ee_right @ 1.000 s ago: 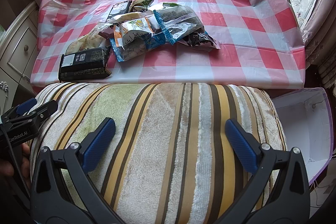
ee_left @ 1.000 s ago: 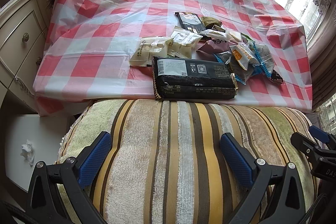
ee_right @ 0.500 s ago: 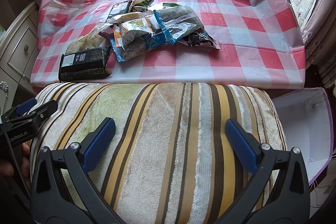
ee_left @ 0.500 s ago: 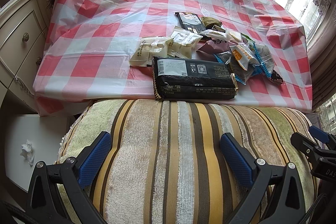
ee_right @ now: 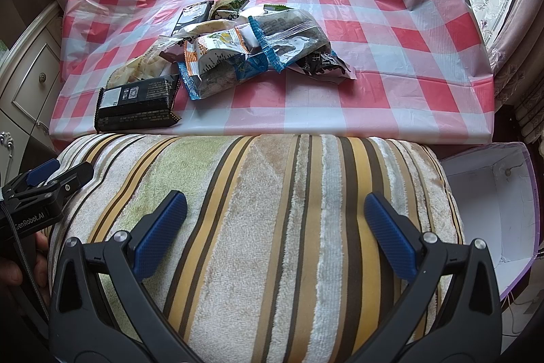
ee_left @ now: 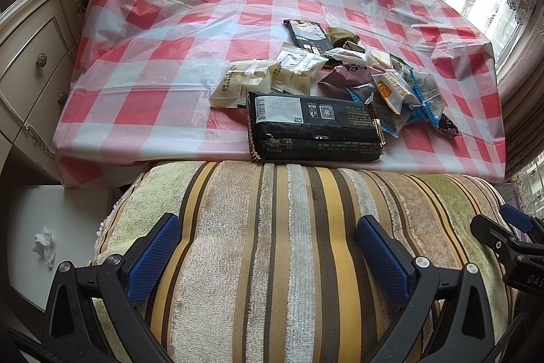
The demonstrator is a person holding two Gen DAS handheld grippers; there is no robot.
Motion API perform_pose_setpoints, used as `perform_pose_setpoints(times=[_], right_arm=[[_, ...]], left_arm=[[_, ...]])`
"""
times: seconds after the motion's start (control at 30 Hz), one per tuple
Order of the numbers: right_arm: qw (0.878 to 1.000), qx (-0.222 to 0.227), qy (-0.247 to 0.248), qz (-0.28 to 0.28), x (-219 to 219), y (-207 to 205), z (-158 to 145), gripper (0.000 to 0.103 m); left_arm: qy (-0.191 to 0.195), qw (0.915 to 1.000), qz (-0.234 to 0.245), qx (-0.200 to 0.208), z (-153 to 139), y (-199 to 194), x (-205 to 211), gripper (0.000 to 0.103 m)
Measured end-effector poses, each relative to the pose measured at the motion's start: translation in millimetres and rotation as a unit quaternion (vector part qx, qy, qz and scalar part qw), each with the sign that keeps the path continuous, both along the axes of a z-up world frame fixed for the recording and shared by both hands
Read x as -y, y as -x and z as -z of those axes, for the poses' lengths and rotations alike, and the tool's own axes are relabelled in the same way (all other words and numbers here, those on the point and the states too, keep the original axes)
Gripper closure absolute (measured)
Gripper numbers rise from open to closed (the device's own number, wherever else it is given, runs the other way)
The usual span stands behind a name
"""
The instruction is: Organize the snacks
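tablecloth (ee_left: 142,104): red-white check | cushion (ee_left: 289,244): green-yellow-brown stripes | big packet (ee_left: 316,131): black | fingers (ee_right: 159,233): blue

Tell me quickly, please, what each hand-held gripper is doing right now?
Left hand-held gripper: open, holding nothing, above the striped cushion.
Right hand-held gripper: open, holding nothing, above the same cushion.

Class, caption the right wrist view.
Open right gripper over striped cushion, snack pile on checked tablecloth beyond.
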State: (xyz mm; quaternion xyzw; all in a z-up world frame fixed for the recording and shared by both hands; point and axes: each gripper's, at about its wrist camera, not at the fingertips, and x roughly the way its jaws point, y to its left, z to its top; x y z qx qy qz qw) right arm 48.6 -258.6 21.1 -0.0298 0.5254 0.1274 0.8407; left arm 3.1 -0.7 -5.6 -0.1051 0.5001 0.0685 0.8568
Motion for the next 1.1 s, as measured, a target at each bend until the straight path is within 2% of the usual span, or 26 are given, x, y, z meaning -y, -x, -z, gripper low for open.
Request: perform_pose_setpoints(times=[0.27, 0.47, 0.7, 0.8, 0.93, 1.1], right_arm=[[1.000, 0.001, 0.004, -0.001, 1.9, 4.7, -0.5, 0.000], [1.000, -0.007, 0.008, -0.007, -2.8, -8.7, 2.0, 0.000], [0.999, -0.031, -0.021, -0.010, 1.4, -33.6, 9.3, 0.000], [0.999, -0.031, -0.014, -0.031, -1.6, -40.9, 11.9, 0.000], [0.999, -0.037, -0.022, -0.013, 3.6, -51.7, 14.8, 0.000], [0.999, -0.044, -0.012, 0.010, 10.2, -74.3, 21.3, 0.000]], left_arm=[[0.000, 1.0000, 0.000, -0.001, 0.0, -0.2, -0.3, 0.000], [0.010, 0.9999, -0.007, 0.003, -0.7, -4.3, -4.2, 0.000], [0.051, 0.9987, -0.002, 0.008, 0.8, -24.7, -8.3, 0.000], [0.082, 0.9966, 0.002, 0.008, 4.4, -38.3, -13.8, 0.000], [0.137, 0.9906, -0.009, 0.004, 13.0, -53.4, -29.5, 0.000], [0.162, 0.9866, -0.004, -0.012, 23.4, -72.3, -36.3, 0.000]])
